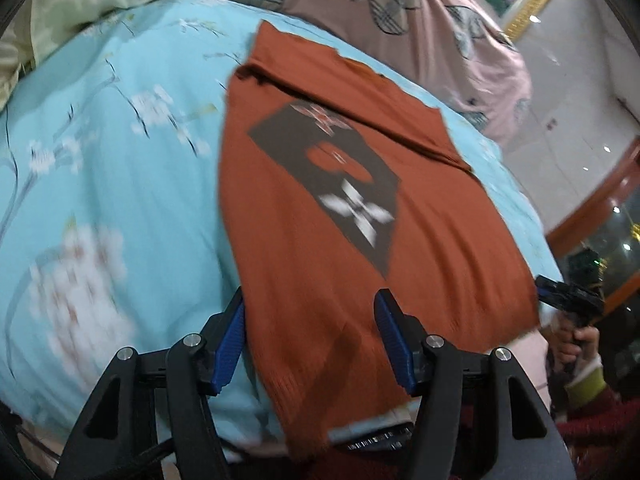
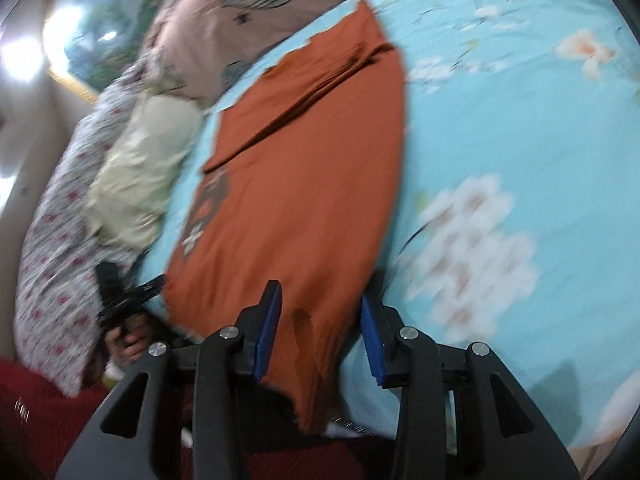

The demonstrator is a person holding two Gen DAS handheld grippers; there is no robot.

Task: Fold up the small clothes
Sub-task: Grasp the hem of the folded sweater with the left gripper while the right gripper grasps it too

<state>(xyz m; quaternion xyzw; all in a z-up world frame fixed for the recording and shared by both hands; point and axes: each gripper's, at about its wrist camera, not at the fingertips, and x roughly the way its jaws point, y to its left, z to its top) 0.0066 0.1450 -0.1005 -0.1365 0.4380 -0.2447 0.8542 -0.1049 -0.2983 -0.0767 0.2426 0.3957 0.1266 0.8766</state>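
One garment is present: a rust-orange shirt [image 1: 320,208] laid flat on a light-blue floral bedcover [image 1: 120,160], its near hem hanging over the bed edge toward both cameras. A dark grey printed panel [image 1: 332,176] on the shirt carries a white four-petal motif and reddish shapes; motion blur prevents reading any lettering or brand. No labels or containers can be made out.

Left gripper [image 1: 310,344]: jaws stand apart with blue pads on either side of the shirt's near left edge, not pressing the fabric. Right gripper [image 2: 320,332]: jaws parted at moderate width, straddling the near hem corner without pinching it.

Pink patterned bedding [image 1: 420,12] and a pale yellow-green pillow [image 2: 144,168] lie beyond the shirt. A hand [image 1: 576,344] grips the right tool's handle in the left wrist view.
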